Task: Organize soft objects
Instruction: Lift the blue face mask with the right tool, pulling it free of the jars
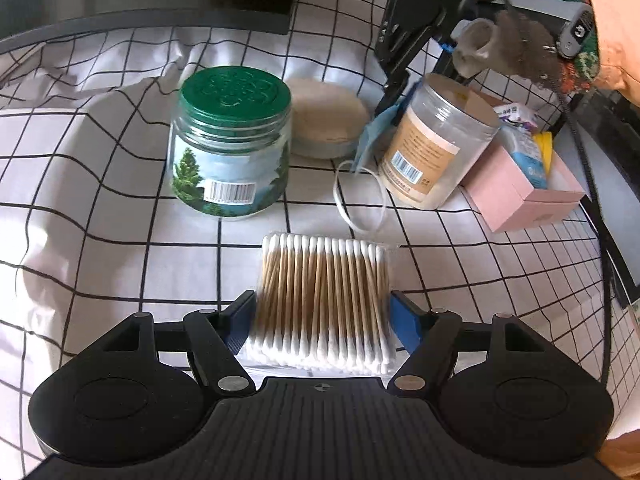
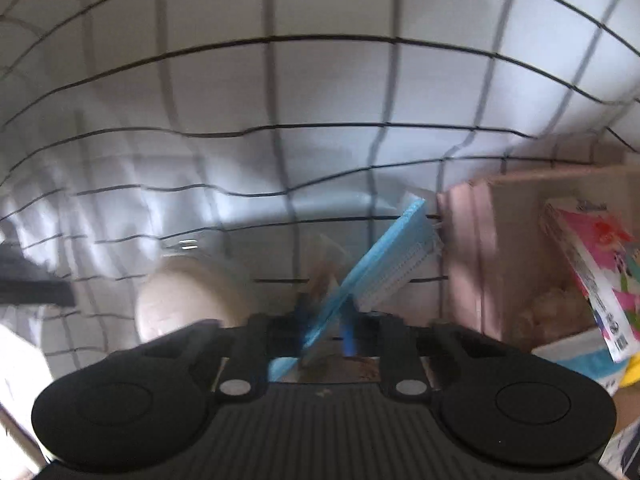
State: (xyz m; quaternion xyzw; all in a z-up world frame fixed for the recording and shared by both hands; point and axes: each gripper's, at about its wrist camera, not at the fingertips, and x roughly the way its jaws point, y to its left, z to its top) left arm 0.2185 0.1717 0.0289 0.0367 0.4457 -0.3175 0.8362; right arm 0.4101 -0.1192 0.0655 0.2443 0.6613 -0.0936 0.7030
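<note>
Left gripper point(image 1: 322, 312) is pinching a clear pack of cotton swabs point(image 1: 324, 300) between its 2 fingers, pack resting on the checked cloth point(image 1: 100, 208) near its front edge. Behind it, toward the cloth's middle, a green-lidded jar point(image 1: 230, 140) is standing upright, with a round beige puff point(image 1: 326, 118) just beyond it. Right gripper point(image 2: 324, 320) is pointing steeply down, jaws nearly pressed together on a blue face mask point(image 2: 360, 264); its white ear loop point(image 1: 360, 196) is trailing on the cloth. The mask is hanging beside a tilted clear tub point(image 1: 436, 140), possibly touching it; that view is blurred. A pink box point(image 1: 516, 196) is sitting at the cloth's right edge.
</note>
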